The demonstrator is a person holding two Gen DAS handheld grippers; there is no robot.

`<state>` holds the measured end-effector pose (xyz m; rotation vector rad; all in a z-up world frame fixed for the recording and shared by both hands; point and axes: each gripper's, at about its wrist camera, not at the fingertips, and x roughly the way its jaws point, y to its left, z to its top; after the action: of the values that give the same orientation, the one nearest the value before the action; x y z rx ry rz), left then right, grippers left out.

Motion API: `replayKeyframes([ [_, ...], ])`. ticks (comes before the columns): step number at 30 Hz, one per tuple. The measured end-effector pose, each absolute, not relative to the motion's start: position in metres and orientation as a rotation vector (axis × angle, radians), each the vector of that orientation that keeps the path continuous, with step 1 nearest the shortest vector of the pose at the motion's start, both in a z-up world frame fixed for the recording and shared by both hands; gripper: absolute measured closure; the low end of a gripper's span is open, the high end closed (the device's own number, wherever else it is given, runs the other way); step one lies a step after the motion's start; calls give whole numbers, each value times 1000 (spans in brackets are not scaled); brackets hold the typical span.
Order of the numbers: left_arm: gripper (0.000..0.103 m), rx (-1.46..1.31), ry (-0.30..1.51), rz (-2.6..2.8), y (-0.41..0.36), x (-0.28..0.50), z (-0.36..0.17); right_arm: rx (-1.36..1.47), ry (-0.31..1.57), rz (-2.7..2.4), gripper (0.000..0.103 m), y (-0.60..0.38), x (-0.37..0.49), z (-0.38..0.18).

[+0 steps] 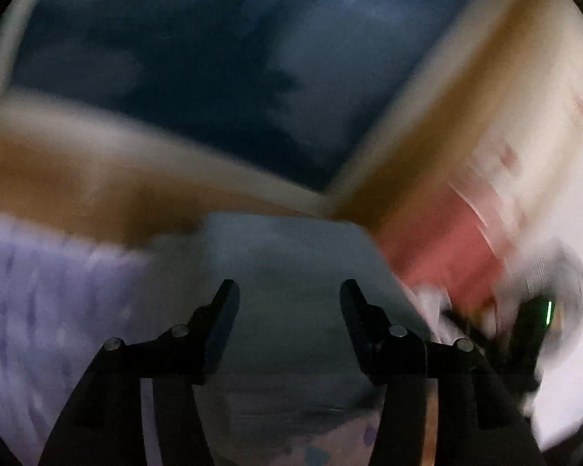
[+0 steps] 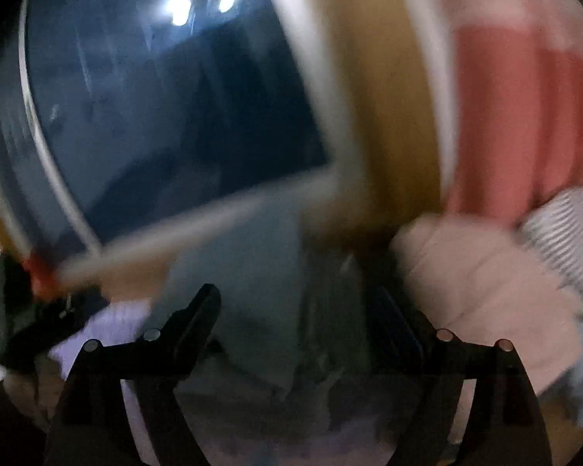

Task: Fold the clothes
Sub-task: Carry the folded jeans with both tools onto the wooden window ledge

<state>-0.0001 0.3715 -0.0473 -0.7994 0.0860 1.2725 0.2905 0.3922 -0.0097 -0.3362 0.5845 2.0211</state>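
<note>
A soft, light, limp grey-blue folded cloth (image 1: 291, 272) lies beneath the left gripper (image 1: 289, 295) and right gripper (image 2: 295, 306); both jaws gape, holding nothing. Best gripped at a corner or hem.

Grey-blue garment (image 1: 291, 264), lilac patterned cloth (image 1: 39, 291), pink cloth (image 2: 505, 116)

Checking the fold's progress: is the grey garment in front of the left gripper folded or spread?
Folded, it seems: the grey garment shows as a compact block with straight edges. Blur hides the layers.
</note>
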Motion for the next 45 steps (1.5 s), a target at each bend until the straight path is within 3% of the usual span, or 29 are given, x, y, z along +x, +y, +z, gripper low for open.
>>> replayKeyframes([
  [2, 49, -698, 221, 1170, 374, 21, -46, -416, 432, 2028, 31, 392, 270, 3],
  [4, 50, -673, 327, 1064, 380, 48, -67, -666, 242, 2019, 56, 408, 219, 5],
  [7, 49, -765, 412, 983, 382, 73, -98, -934, 393, 2128, 65, 457, 176, -14],
  [9, 49, -776, 413, 926, 377, 76, -101, -1116, 596, 2083, 69, 493, 163, -45],
  [16, 48, -750, 394, 948, 356, 73, -94, -1181, 648, 2040, 68, 520, 160, -60],
  [22, 49, -779, 327, 1189, 354, 37, -62, -905, 651, 2131, 67, 472, 217, -25],
  [28, 55, -883, 356, 1394, 388, 14, -59, -778, 644, 2061, 67, 424, 244, -50],
  [31, 66, -938, 454, 1431, 403, 8, -79, -804, 652, 2005, 67, 413, 252, -68],
  [38, 67, -903, 535, 1486, 415, 17, -85, -825, 632, 1940, 66, 389, 269, -69],
  [45, 67, -910, 519, 1485, 427, 18, -88, -809, 424, 1969, 66, 378, 237, -54],
])
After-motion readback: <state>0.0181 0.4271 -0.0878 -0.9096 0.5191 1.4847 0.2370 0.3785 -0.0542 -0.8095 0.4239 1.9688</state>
